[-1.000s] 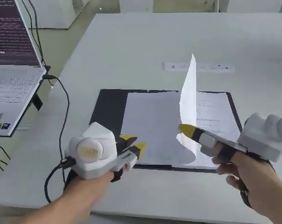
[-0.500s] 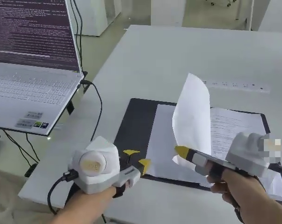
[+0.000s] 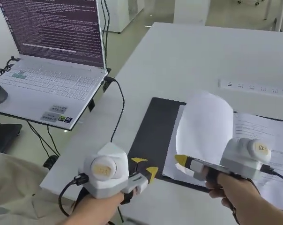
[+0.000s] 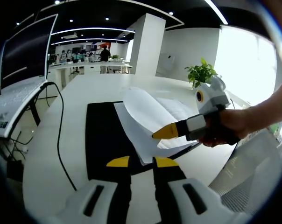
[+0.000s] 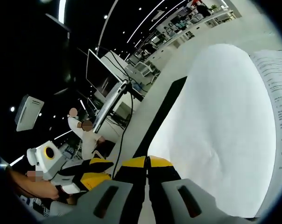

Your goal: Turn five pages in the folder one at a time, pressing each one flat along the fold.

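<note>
Folder (image 3: 153, 136) lies open on the table (image 3: 188, 56) in the head view, with one page (image 3: 204, 126) curled up over it. The right gripper (image 3: 180, 160) is at that page's lower edge, and the left gripper (image 3: 146, 166) is just off the folder's near-left corner. Left gripper view: its jaws sit slightly apart, empty, facing the black cover. Right gripper view: jaws closed together, seemingly nipping the page's edge.

Rows of small pale text fill the laptop screen (image 3: 62, 26), too fine to read. The printed page (image 3: 261, 131) in the folder (image 3: 153, 131) is equally illegible.
</note>
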The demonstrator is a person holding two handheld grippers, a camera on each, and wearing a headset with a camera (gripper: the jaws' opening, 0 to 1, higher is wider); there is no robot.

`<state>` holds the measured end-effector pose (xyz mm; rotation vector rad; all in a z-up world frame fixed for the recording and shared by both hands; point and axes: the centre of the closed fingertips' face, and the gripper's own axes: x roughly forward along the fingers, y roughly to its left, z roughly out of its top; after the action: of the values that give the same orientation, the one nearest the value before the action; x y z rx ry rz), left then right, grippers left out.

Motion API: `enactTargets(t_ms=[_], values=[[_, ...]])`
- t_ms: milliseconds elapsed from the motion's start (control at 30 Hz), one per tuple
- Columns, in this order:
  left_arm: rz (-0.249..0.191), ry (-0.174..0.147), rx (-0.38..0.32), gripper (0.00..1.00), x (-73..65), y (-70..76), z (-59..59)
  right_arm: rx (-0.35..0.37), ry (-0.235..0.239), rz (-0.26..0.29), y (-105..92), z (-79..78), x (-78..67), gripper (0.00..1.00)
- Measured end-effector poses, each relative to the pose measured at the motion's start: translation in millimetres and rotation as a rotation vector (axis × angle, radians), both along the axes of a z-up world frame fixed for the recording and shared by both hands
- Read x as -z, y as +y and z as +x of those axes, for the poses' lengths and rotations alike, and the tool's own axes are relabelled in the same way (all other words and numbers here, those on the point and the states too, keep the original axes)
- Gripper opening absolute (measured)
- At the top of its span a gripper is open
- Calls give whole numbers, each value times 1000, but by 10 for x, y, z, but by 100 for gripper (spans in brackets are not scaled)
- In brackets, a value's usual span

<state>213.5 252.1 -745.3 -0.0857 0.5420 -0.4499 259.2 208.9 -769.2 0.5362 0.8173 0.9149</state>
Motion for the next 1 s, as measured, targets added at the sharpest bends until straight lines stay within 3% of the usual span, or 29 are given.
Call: enactTargets(t_ms=[200,400,500,667,733,900,1000], values=[[1,22,-1,16,84,-29,-21,-16,37,-41,48,-8,227,0],[7,34,5,16,139,-63,-27,-29,73,-56,62,-64,345,0],[13,39,8,16,171,-73,-25,-16,96,-21,46,-75,316,0],[23,56,28,15,235,-134,-5,-4,130,64,33,-121,226,9],[24,57,44,15,239,-183,23,14,140,71,-25,-124,228,9],[41,64,119,11,296,-387,161,67,133,104,-287,-55,144,5],[43,73,148,10,346,-519,258,119,127,102,-556,68,114,4]])
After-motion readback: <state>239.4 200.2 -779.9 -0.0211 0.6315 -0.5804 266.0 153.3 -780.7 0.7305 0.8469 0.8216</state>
